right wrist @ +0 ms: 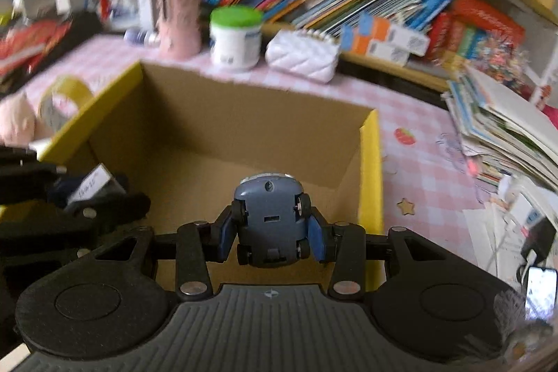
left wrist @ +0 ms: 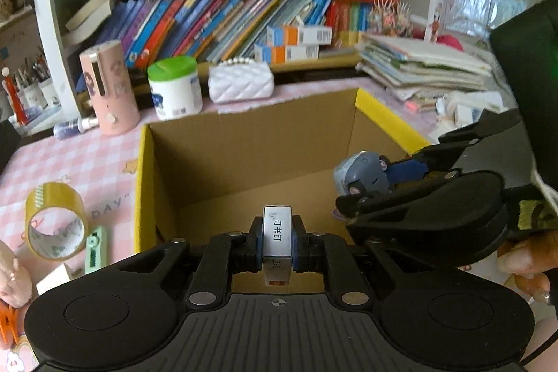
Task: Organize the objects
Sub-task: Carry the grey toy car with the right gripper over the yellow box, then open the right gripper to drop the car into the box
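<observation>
Left gripper (left wrist: pixel 277 244): jaws clamped on staple box (left wrist: pixel 277 232), over carton (left wrist: pixel 251 142).
Right gripper (right wrist: pixel 270 232): jaws clamped on toy car (right wrist: pixel 270 222).
Advice: lower both inside the carton walls, then release.

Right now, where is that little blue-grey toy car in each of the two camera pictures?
Left wrist view: the toy car sits at the right, gripped by the right tongs, above the open cardboard box.
Right wrist view: the car is at the centre, wheels towards the camera, between those tongs' fingers.
Shared landmark: the green-lidded white tub behind the box.
</observation>
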Available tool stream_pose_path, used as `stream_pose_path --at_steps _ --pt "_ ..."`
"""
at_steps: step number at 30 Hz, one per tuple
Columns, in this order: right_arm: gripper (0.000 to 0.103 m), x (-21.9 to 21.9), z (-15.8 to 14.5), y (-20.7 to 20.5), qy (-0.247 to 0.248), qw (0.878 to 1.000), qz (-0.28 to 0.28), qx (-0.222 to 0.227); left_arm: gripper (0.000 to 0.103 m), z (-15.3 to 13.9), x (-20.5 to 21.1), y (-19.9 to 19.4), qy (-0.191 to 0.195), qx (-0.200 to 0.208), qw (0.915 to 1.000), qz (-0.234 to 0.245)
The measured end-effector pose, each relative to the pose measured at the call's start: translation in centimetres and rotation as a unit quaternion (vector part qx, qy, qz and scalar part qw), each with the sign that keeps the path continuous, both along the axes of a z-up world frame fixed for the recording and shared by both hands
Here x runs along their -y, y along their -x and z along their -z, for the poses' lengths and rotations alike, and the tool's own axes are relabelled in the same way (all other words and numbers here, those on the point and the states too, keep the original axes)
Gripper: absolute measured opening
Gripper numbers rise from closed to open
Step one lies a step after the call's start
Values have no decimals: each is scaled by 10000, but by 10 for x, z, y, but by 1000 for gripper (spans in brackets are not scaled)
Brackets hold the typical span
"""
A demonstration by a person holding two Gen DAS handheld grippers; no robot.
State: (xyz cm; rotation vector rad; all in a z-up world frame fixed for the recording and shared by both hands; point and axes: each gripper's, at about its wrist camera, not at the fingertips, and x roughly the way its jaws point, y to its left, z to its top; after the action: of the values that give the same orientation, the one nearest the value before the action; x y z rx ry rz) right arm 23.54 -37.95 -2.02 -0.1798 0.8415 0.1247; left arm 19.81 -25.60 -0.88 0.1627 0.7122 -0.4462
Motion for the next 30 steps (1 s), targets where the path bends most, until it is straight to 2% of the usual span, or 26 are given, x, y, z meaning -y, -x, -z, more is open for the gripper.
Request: stream_pose_path --at_steps 4,7,11,16,20,22,26,30 --pt "40 -7 6 -4 265 9994 -201 -98 13 7 1 -3 -105 -148 9998 -27" --pt "40 -8 9 -7 219 9991 -246 -283 13 9 -1 -4 -129 -185 9997 -70" --pt "41 -7 9 -6 47 9994 -92 -315 19 5 -9 1 -14 14 9999 -136" --pt "42 -4 -8 4 -217 9995 229 6 43 -11 -23 12 244 361 9986 -301" --pt "44 -3 -26 22 -400 9969 572 360 58 -27 -37 26 389 619 9968 -338" --pt "48 -5 -35 34 -468 9943 775 563 68 -34 -44 37 458 763 9954 -349" --pt "53 -10 -49 62 -518 9874 1155 945 75 -45 -61 60 556 994 9927 -391" --pt "67 -20 -59 96 -407 9773 1582 1348 83 -48 -80 81 623 1092 9909 -476"
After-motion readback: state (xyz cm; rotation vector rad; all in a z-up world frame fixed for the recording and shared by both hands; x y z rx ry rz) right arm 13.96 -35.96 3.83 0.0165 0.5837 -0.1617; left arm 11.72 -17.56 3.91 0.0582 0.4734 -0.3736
